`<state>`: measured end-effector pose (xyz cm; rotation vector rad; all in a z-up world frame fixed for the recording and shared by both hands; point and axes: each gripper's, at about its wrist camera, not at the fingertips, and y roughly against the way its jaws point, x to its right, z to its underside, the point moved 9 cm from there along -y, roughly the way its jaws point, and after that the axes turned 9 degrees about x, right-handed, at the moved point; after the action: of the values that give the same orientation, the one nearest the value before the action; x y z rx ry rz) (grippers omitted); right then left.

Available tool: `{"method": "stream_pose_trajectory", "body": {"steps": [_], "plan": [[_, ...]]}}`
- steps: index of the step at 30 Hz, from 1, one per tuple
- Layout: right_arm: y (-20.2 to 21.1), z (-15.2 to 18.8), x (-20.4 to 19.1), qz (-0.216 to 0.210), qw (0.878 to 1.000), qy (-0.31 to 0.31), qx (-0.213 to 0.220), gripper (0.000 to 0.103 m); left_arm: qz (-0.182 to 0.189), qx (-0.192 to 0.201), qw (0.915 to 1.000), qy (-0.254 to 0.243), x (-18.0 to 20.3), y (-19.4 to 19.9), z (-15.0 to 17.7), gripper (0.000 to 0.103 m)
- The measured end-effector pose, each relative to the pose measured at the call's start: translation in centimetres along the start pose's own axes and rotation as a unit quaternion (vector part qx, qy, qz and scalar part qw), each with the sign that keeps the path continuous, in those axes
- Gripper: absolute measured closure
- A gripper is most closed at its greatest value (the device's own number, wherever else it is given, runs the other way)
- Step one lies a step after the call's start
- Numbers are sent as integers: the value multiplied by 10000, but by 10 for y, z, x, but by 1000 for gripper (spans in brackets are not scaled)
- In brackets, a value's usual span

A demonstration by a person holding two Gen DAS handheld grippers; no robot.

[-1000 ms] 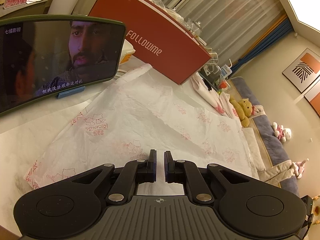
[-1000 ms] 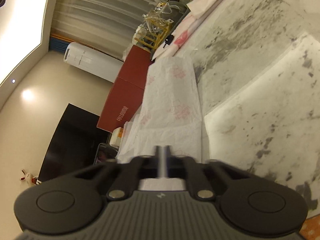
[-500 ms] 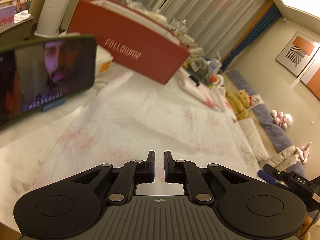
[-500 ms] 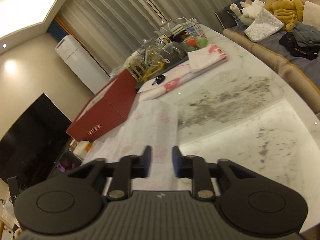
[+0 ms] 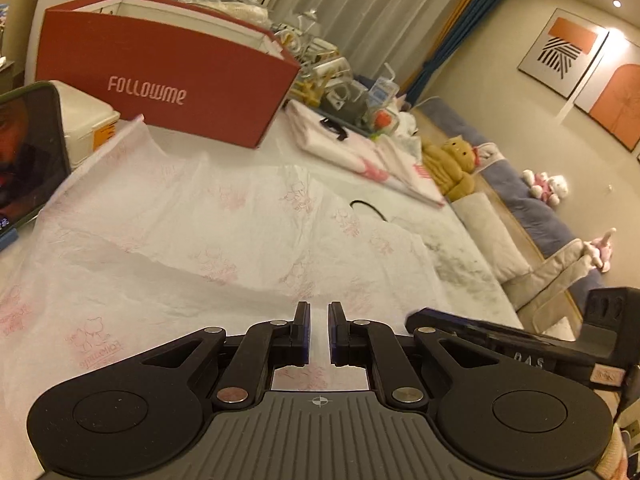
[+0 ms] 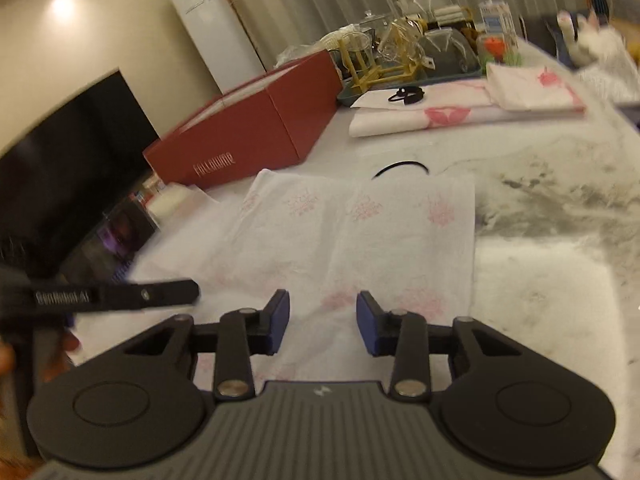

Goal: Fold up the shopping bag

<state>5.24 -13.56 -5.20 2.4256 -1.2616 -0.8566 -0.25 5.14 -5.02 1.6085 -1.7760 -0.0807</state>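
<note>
Shopping bag [image 5: 224,240] flat on marble table [image 6: 560,280], left claw [image 5: 319,332] clenched empty, right claw [image 6: 323,322] closing, nothing btwn.

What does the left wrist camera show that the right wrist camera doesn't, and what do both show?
Only the left wrist view shows the framed pictures on the wall, the sofa with a yellow plush toy, and the lit phone screen. Only the right wrist view shows the white tower unit and the dark television. Both show the white shopping bag spread on the marble table, the red box, and the black hair tie at the bag's far edge.
</note>
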Motion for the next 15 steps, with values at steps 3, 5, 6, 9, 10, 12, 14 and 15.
{"method": "stream_pose_trajectory", "body": {"steps": [3, 5, 6, 9, 10, 12, 14, 15], "plan": [[8, -2, 4, 211, 9997, 126, 71, 63, -118, -94, 9999, 9, -7, -5, 4, 96], [24, -10, 10, 34, 9993, -156, 345, 61, -82, -113, 9999, 25, -7, -9, 8, 96], [33, -13, 15, -42, 9984, -304, 473, 56, -28, -117, 9999, 66, -7, -10, 9, 96], [49, -16, 44, 387, 9964, -544, 520, 50, 70, -127, 9998, 157, -8, -11, 11, 96], [53, -13, 55, 500, 9954, -690, 440, 49, 90, -126, 9997, 166, -8, -11, 11, 96], [57, -4, 69, 355, 9920, -1183, 265, 50, 122, -121, 9997, 186, -8, -12, 12, 96], [59, 6, 78, 36, 9846, -1743, 110, 53, 143, -119, 9996, 216, -8, -12, 12, 96], [59, 10, 79, -203, 9790, -2028, 37, 54, 150, -120, 9996, 230, -8, -12, 12, 96]]}}
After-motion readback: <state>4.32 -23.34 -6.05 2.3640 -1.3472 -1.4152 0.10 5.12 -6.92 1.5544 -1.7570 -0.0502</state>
